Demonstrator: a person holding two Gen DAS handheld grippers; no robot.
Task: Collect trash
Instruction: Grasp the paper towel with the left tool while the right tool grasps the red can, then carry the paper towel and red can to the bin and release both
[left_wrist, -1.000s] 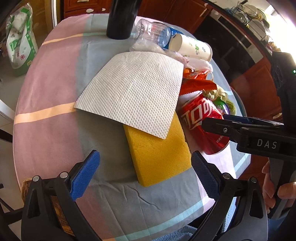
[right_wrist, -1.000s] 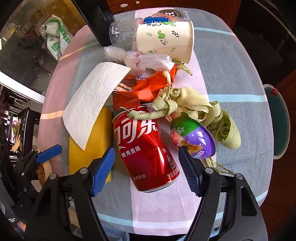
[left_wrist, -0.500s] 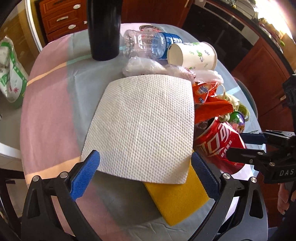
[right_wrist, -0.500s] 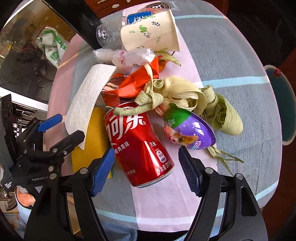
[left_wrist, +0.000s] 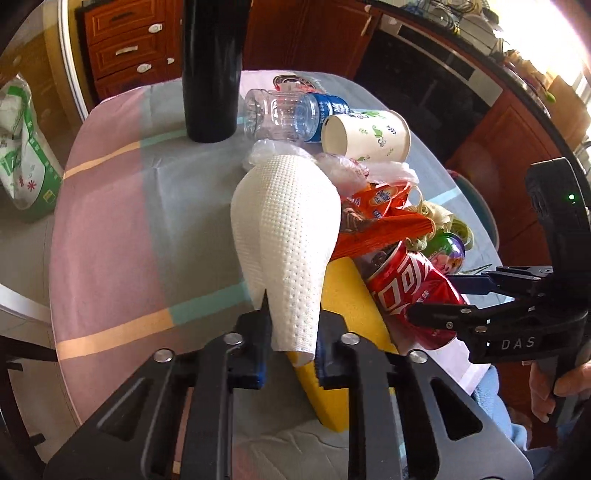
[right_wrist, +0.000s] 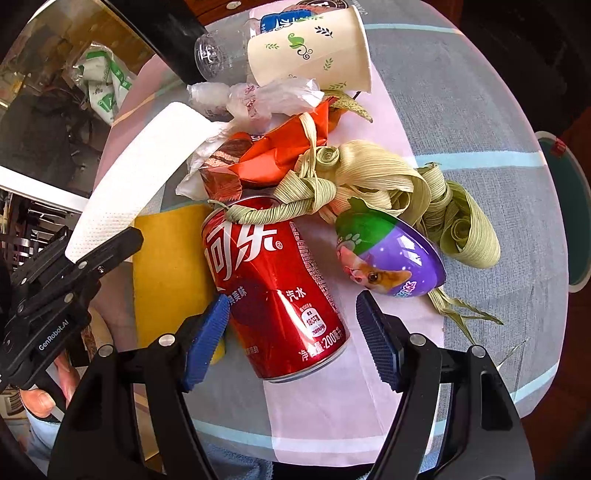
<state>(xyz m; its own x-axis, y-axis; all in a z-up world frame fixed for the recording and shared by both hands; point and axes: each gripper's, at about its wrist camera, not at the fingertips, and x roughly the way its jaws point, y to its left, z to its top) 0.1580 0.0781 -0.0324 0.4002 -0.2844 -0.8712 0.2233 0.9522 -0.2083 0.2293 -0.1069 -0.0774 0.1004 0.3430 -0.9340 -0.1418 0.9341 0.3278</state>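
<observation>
The left tool (left_wrist: 291, 339) is closed on the near edge of the white embossed paper towel sheet (left_wrist: 286, 236), which bunches into a cone above the flat yellow sponge (left_wrist: 351, 291). The right tool (right_wrist: 291, 336) is open, its blue pads either side of the lower half of the dented red soda can (right_wrist: 275, 284), which lies on its side on the striped cloth tabletop (right_wrist: 461, 110); contact is not evident.

Risks, as judged:
- The towel's far end lies against the crumpled clear plastic wrap (left_wrist: 347, 170) and the orange snack wrapper (left_wrist: 380, 221); a fast lift could drag these along.
- The grip holds a thin edge only; a sharp pull could tear or slip the sheet.
- A strip of the pale green dried husk ribbons (right_wrist: 388, 184) lies over the can's top; lifting the can could tow the tangle.
- The purple and green plastic egg (right_wrist: 391, 254) lies just right of the can; the right pad could knock it and set it rolling.
- The can is round and dented, so an off-centre squeeze could squirt it out.

Count: one towel, one sponge, one can, one egg, one snack wrapper, one plastic wrap, one husk tangle, one white paper cup with leaf print (left_wrist: 365, 136), one clear plastic bottle with blue label (left_wrist: 291, 114), one tall black cylinder (left_wrist: 212, 70)
</observation>
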